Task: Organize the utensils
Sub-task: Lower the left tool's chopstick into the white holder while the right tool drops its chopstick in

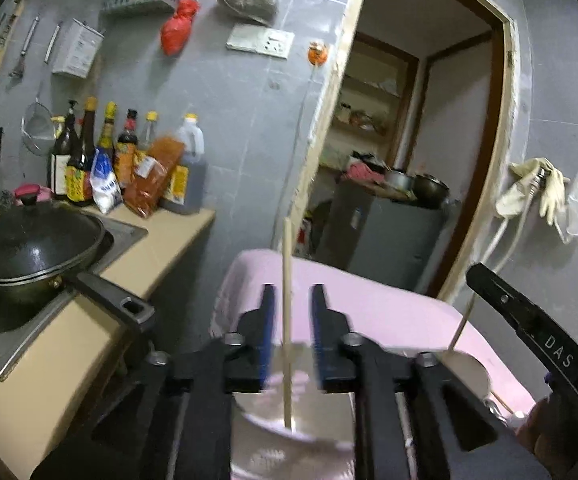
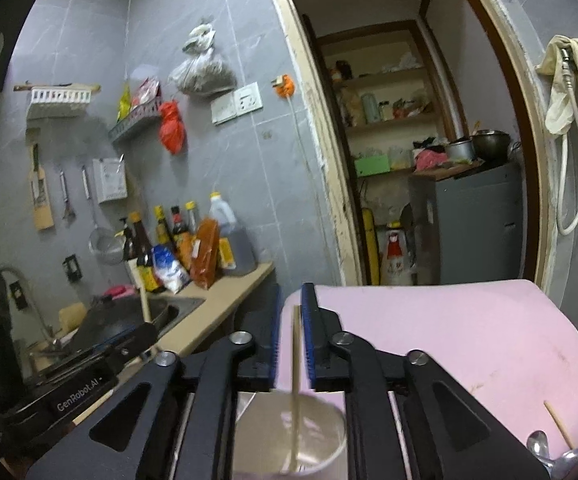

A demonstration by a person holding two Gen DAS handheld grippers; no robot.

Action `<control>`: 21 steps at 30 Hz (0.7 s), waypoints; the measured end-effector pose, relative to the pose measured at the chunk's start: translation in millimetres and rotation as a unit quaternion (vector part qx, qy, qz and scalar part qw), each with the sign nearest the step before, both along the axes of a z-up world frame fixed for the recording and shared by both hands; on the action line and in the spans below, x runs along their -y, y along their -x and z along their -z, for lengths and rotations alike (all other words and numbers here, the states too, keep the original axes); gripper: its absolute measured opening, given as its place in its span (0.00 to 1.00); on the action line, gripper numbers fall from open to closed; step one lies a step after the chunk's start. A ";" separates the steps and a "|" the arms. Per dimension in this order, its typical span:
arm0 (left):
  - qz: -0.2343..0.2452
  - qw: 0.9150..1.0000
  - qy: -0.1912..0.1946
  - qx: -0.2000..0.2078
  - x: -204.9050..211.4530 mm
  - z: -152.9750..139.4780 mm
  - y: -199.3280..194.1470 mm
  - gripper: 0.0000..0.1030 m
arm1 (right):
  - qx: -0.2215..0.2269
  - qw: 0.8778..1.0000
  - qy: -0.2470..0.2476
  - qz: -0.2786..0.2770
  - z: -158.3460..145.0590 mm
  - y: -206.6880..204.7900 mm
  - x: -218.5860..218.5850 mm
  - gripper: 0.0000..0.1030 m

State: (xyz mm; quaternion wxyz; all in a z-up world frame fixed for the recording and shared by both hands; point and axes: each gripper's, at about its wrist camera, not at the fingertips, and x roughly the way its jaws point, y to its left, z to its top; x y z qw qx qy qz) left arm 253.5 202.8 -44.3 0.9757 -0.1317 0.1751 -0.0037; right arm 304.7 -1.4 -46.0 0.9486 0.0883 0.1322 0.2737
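Chopsticks stood in a metal cup (image 1: 289, 412) on the pink board (image 1: 389, 300): one (image 1: 287, 320) between the left gripper (image 1: 292, 336)'s parted fingers, another (image 2: 296, 380) between the right gripper (image 2: 292, 340)'s. Neither was clamped. Light, stiff and slick, they likely wanted a mid-shaft pinch.

Chopstick (image 1: 287, 300) standing in cup (image 1: 309, 428), wok (image 1: 33, 252) left

Both wrist views face doorway (image 1: 409, 140), side by side
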 end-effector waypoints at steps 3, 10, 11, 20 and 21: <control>0.007 1.000 0.013 -0.009 2.1 -5.4 7.8 0.33 | -0.009 1.000 -0.002 -0.010 -7.6 7.4 8.8 0.23; 0.009 1.000 0.018 0.007 27.5 -45.7 30.4 0.74 | -0.003 1.000 -0.004 -0.006 -39.9 21.2 47.8 0.59; 0.011 1.000 0.016 0.013 33.2 -51.7 33.1 0.78 | -0.002 1.000 -0.003 -0.004 -45.3 22.2 55.7 0.66; 0.012 0.998 -0.033 0.053 102.6 -90.1 46.0 0.92 | 0.023 1.000 0.001 0.017 -74.0 34.1 129.9 1.00; 0.011 0.998 -0.038 0.054 110.8 -91.2 45.6 0.93 | 0.024 0.999 0.004 0.021 -75.0 34.6 137.7 1.00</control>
